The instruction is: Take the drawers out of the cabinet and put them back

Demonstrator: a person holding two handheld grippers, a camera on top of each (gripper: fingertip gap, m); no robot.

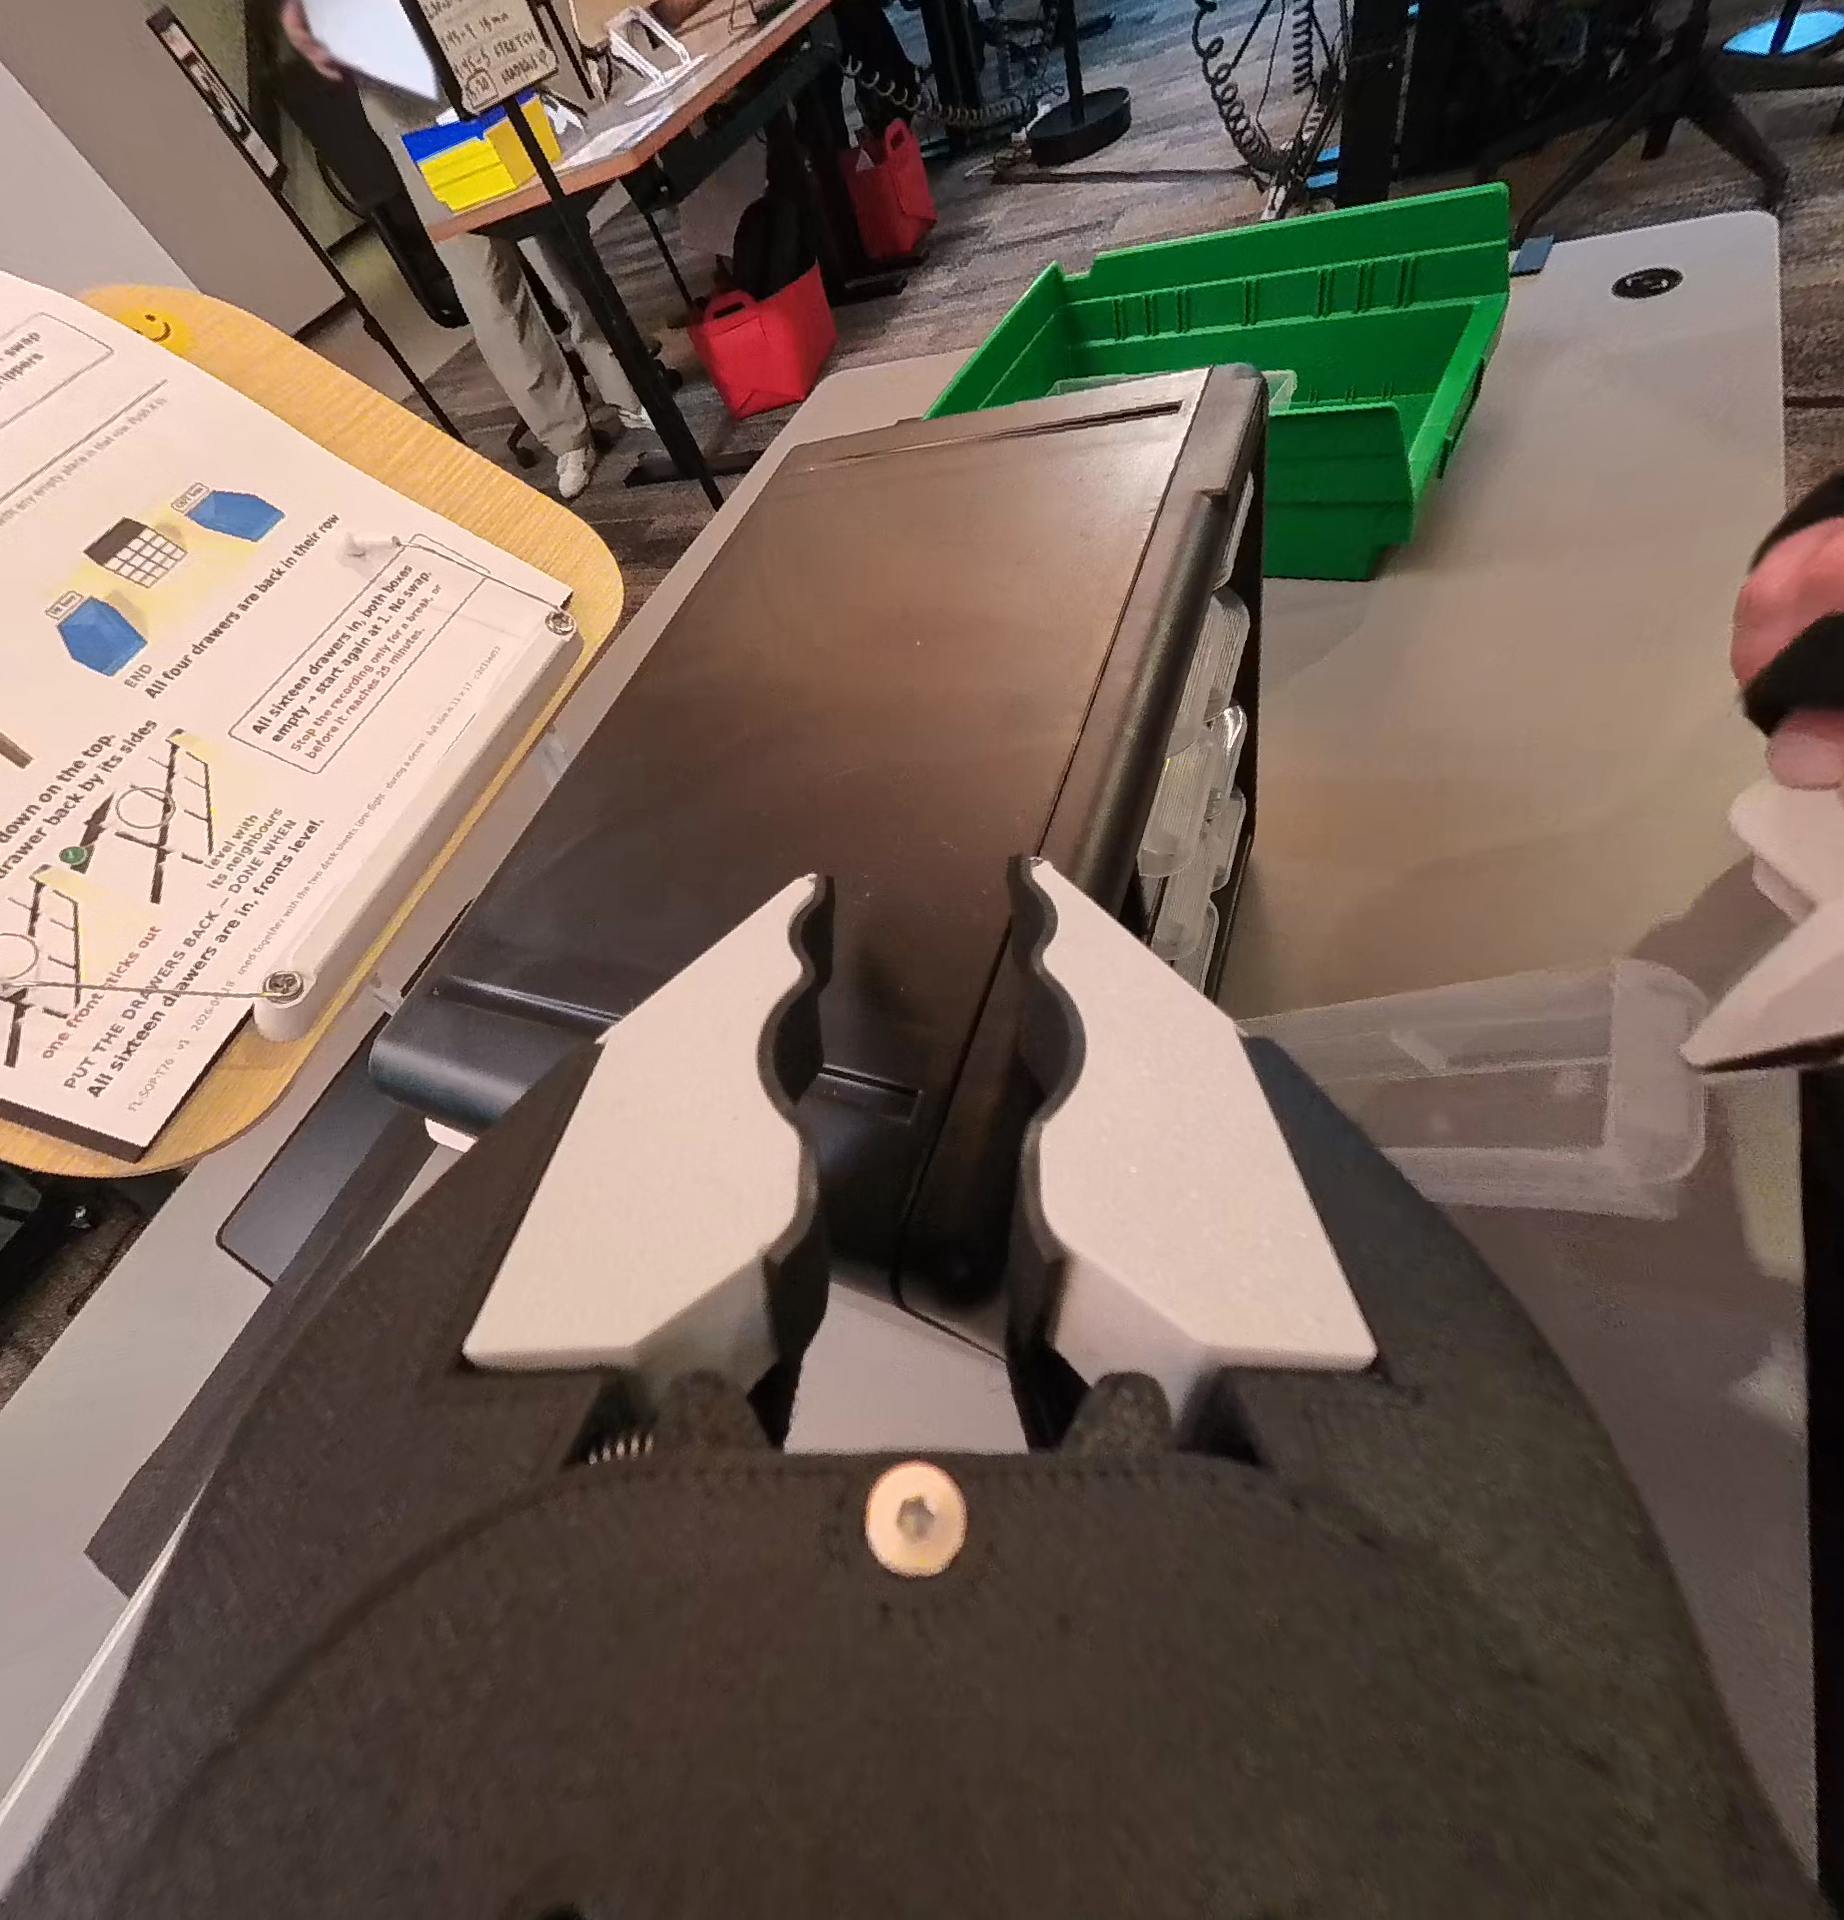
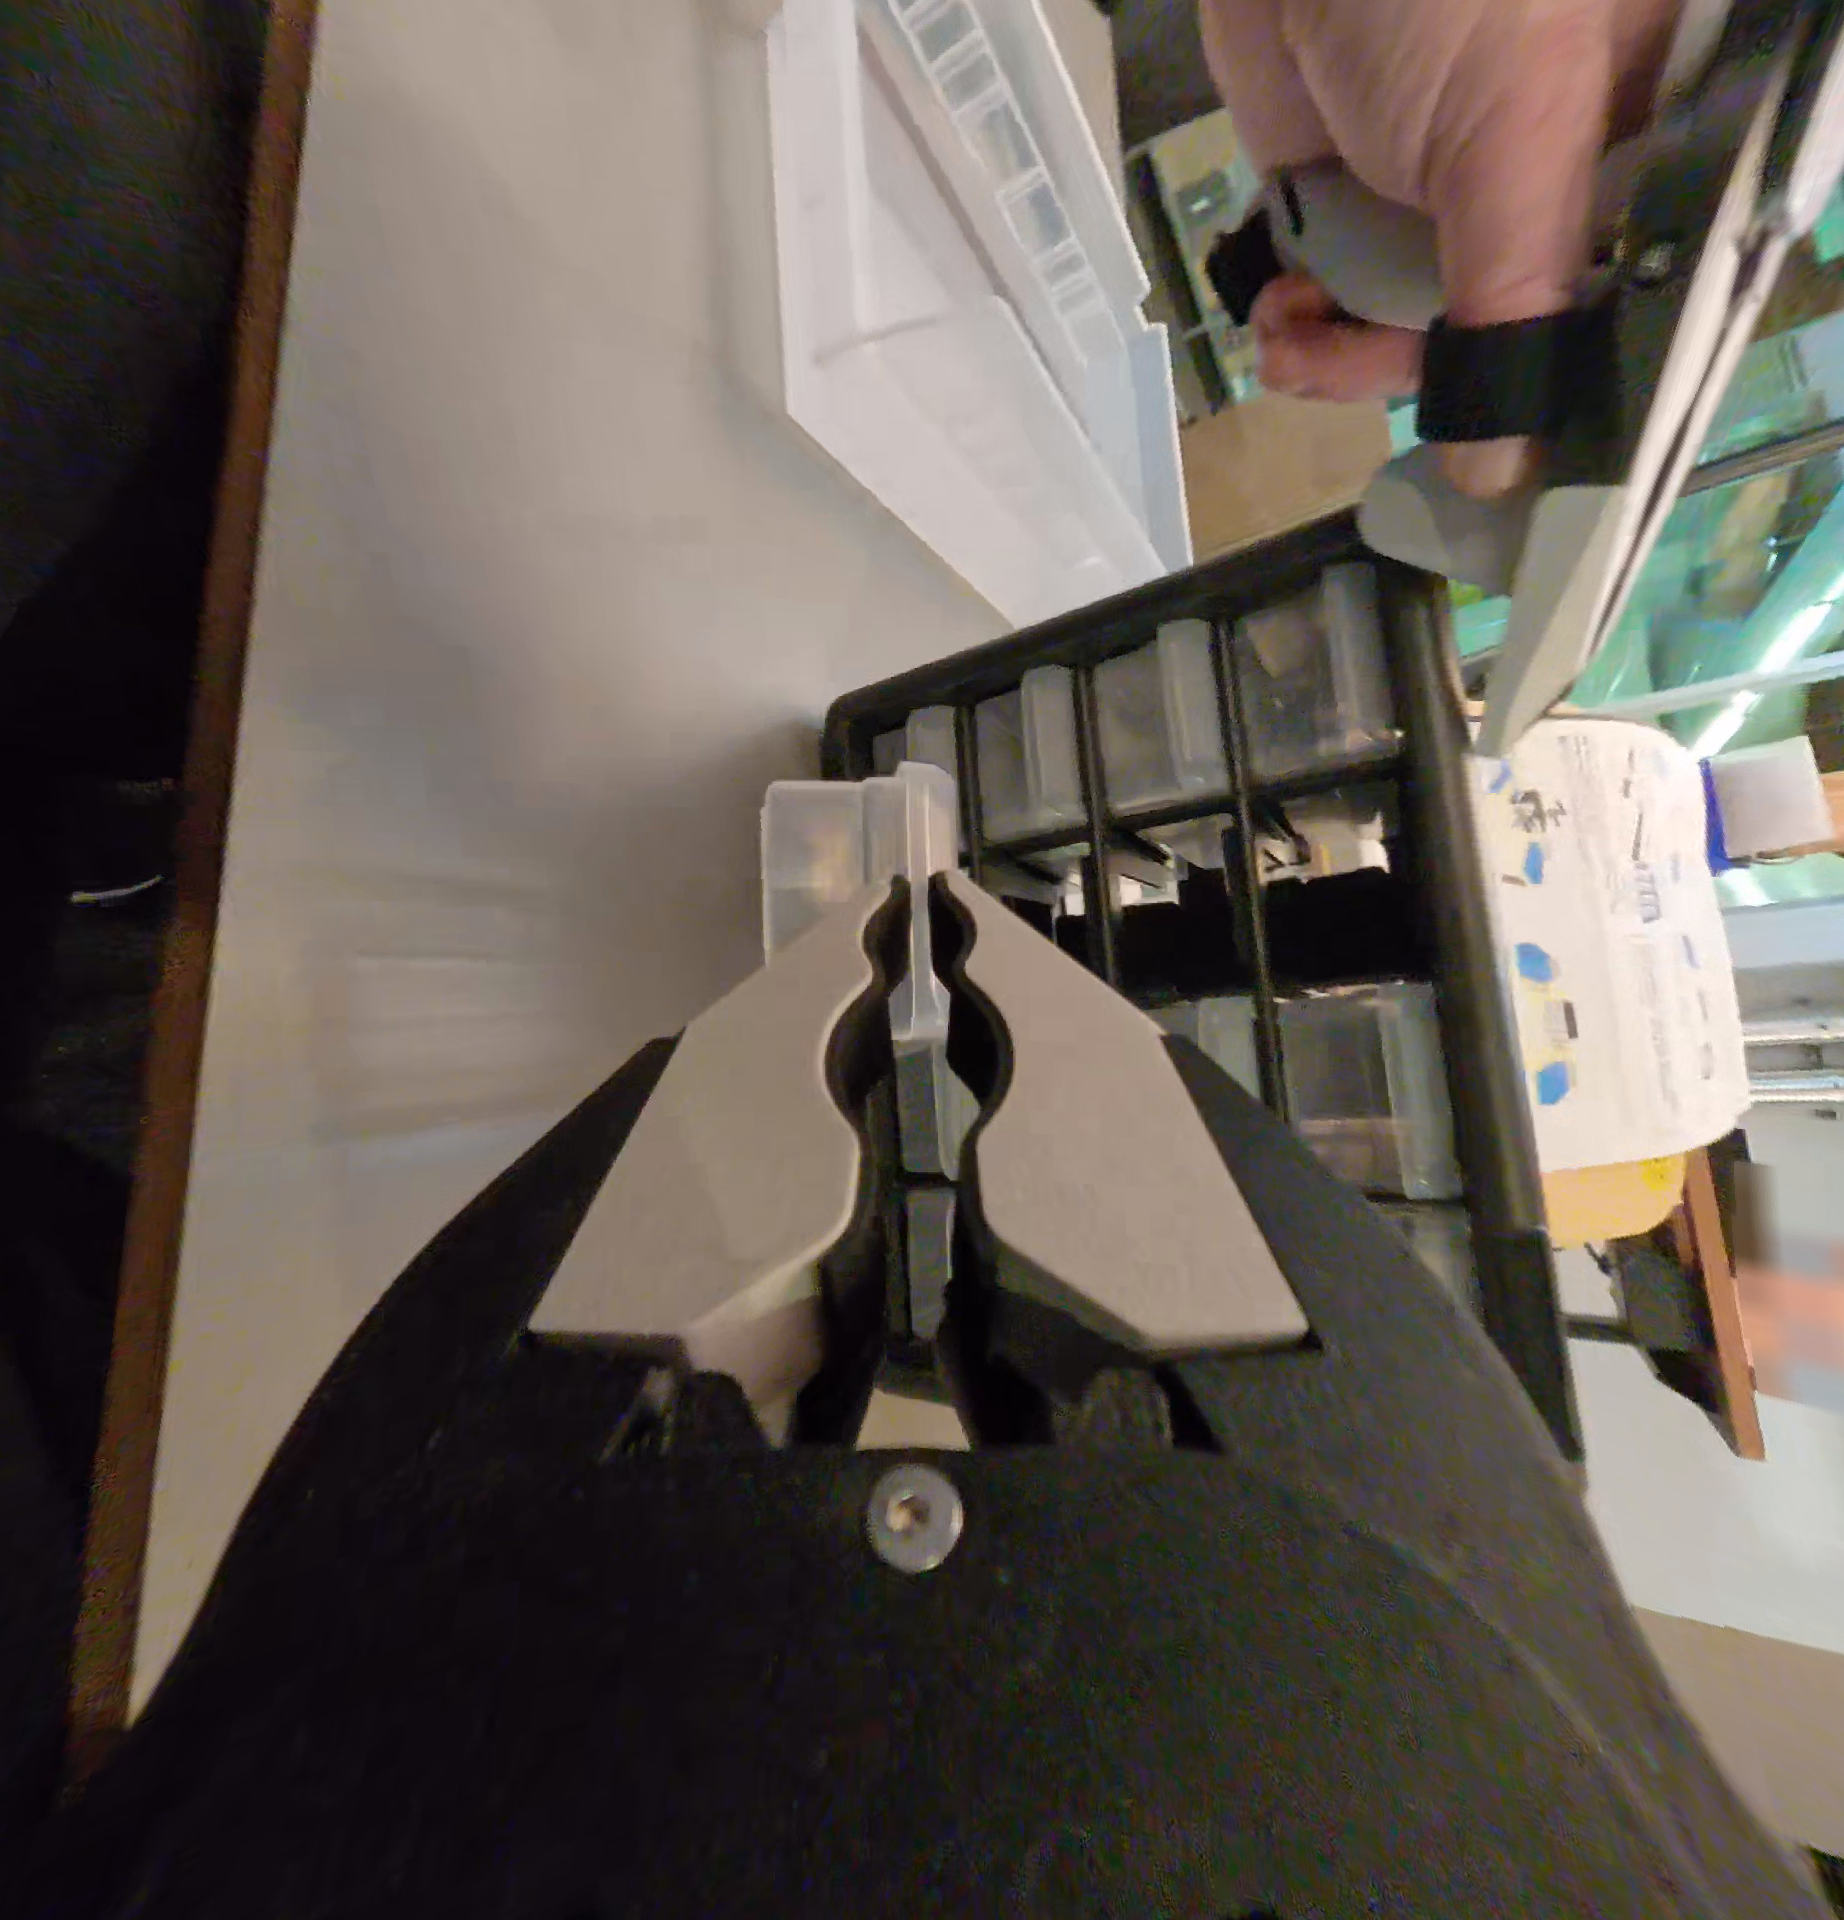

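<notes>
Left gripper (image 1: 923,894): my fingers parted, empty, over the black cabinet (image 1: 928,665) top.
Right gripper (image 2: 920,883): my fingers clamp a clear drawer (image 2: 830,842) handle at the cabinet's front.

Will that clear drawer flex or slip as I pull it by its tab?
The clear drawer looks thin-walled and apparently empty, so probably light and slightly flexible. The right gripper pinches only its narrow front tab, so it may twist.

Green plastic bin (image 1: 1261,343) on grey table (image 1: 1520,644), instruction sheet (image 1: 170,665) on wooden stand, red bags (image 1: 762,332) on carpet
</notes>
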